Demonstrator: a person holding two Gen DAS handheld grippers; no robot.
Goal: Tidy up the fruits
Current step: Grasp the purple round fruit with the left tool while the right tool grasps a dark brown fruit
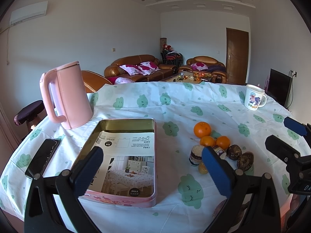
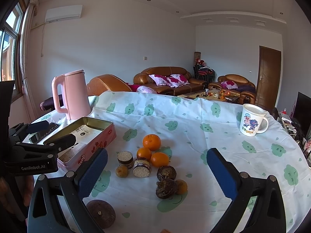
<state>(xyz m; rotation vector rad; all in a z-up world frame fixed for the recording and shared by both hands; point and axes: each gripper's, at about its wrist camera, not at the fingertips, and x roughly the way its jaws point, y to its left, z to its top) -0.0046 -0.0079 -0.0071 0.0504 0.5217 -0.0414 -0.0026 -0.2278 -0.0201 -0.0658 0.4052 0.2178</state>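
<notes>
- Left hand-held gripper (image 1: 153, 167) released, blue pads spread wide, nothing between them; hovers over the near end of the pink tin (image 1: 124, 200).
- Right hand-held gripper (image 2: 155, 171) also released, empty, pads either side of the fruit cluster from above.
- Tin sits open on the desk (image 2: 194, 116), printed paper sheet lying inside.
- Three oranges (image 2: 151, 142) grouped mid-desk, right of the tin, touching or nearly so.
- Just in front: two small grain-topped jars (image 2: 125, 159), two dark wrinkled fruits (image 2: 166, 172), two small yellow fruits (image 2: 121, 171).
- Brown disc (image 2: 101, 212) near the desk edge.
- Pink kettle (image 1: 68, 95) behind the tin; phone (image 1: 42, 155) left of it.
- Cartoon mug (image 2: 251, 122) far right.
</notes>
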